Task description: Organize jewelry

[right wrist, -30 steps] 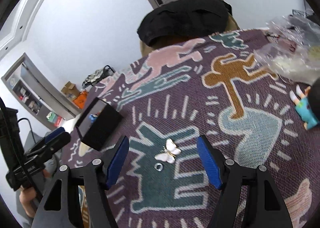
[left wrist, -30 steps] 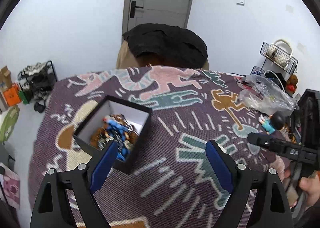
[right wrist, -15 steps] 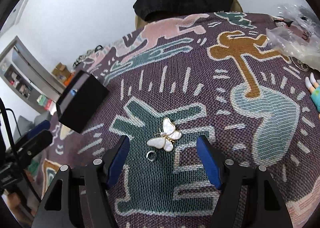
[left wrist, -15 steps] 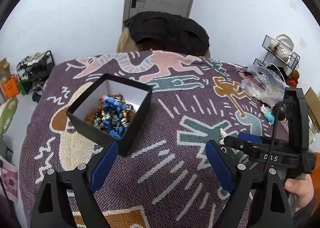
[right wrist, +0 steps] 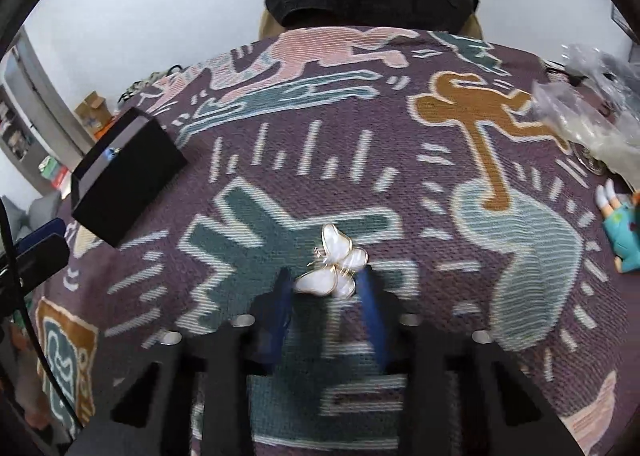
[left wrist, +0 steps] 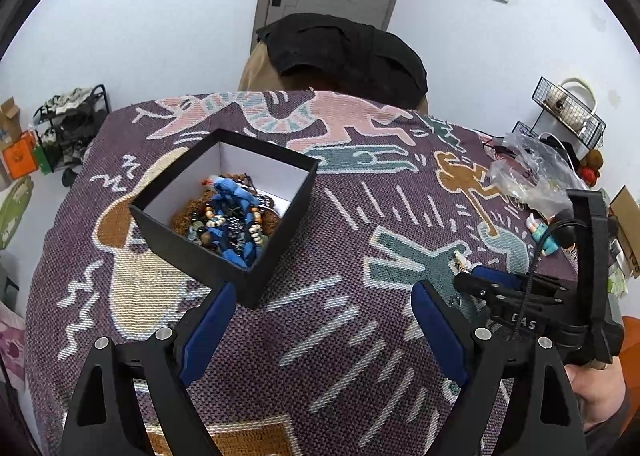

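Patterned cloth (right wrist: pixel 280 128): one black box (left wrist: pixel 224 212), one butterfly brooch (right wrist: pixel 332 266) between closing right gripper (right wrist: pixel 326 296); left gripper (left wrist: pixel 320 320) wide.

Your left gripper (left wrist: pixel 320 320) fills the bottom of the left wrist view, angled downward with its blue pads (left wrist: pixel 208 326) standing wide apart and nothing between them. Your right gripper (right wrist: pixel 326 288) sits at the lower centre of the right wrist view, tilted steeply down, and its jaws are closing, the blue pads drawn near each other and blurred. In the left wrist view that same gripper reaches in from the right edge, and your right hand (left wrist: pixel 600 396) shows at the lower right corner, wrapped around its handle.
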### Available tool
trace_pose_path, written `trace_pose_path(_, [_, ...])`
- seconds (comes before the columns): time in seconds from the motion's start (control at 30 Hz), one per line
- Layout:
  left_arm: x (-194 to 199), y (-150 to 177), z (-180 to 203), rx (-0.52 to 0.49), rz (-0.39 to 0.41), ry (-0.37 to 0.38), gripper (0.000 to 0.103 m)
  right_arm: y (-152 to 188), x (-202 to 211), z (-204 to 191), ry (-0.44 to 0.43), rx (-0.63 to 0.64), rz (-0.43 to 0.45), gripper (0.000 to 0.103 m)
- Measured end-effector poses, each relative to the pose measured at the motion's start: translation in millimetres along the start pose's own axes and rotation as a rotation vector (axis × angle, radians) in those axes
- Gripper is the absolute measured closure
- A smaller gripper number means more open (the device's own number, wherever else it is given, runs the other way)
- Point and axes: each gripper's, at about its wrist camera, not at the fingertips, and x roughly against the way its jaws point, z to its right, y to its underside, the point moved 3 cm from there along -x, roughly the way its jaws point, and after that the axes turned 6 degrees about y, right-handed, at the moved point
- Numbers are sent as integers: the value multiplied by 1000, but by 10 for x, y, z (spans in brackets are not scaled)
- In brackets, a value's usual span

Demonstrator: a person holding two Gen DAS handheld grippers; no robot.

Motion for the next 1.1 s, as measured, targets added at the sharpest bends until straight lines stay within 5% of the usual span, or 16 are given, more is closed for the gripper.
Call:
trace_pose_path(0.5, [-337,38,413,-79,-52,58,14,113,235,556,-88,-162,53,71])
trace_pose_path(1.1, [-887,277,1073,-265,-155,32,41,278,628,1097,-109,-263,140,72])
